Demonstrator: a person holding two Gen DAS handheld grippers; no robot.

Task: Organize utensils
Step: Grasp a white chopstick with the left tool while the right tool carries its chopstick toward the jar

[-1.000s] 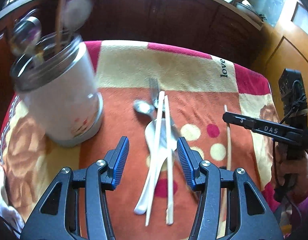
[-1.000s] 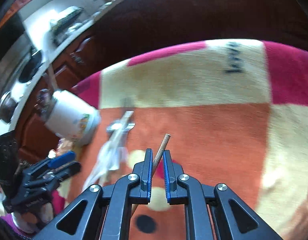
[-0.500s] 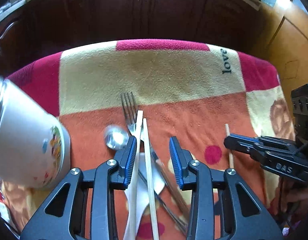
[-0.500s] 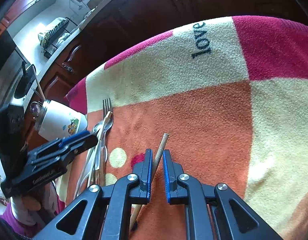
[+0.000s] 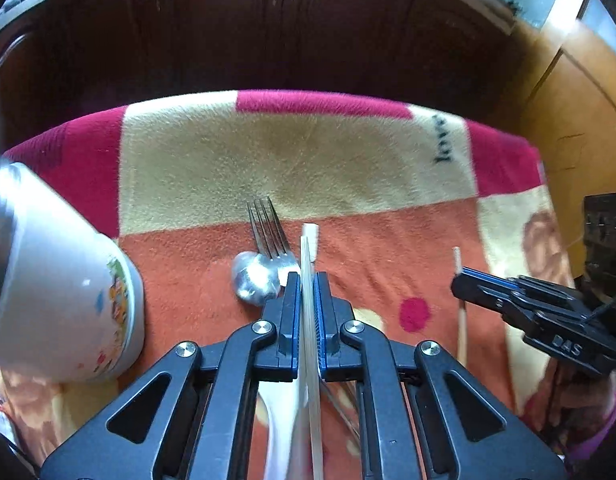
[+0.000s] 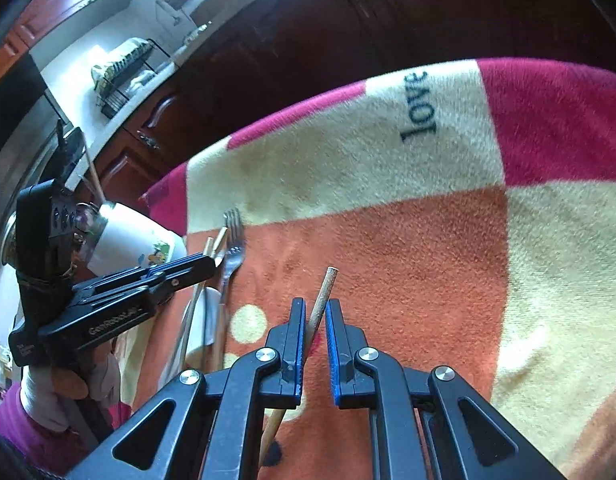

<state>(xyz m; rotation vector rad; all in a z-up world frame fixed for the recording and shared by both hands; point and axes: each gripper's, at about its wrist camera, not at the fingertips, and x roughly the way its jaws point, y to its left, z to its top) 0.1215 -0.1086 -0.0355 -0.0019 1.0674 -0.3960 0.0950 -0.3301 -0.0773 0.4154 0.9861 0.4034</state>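
My left gripper (image 5: 307, 280) closing, pale chopsticks (image 5: 308, 256) between fingers, over fork (image 5: 268, 228) and metal spoon (image 5: 254, 280) on blanket-covered tabletop (image 5: 308, 160); white jar (image 5: 68, 300) to left. My right gripper (image 6: 314, 312) clamped on brown chopstick (image 6: 326, 288), lying on orange patch

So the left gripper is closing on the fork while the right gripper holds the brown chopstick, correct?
Not the fork. The left wrist view shows the left gripper closing on a pale chopstick; the fork lies just left of it. The right gripper does hold the brown chopstick.
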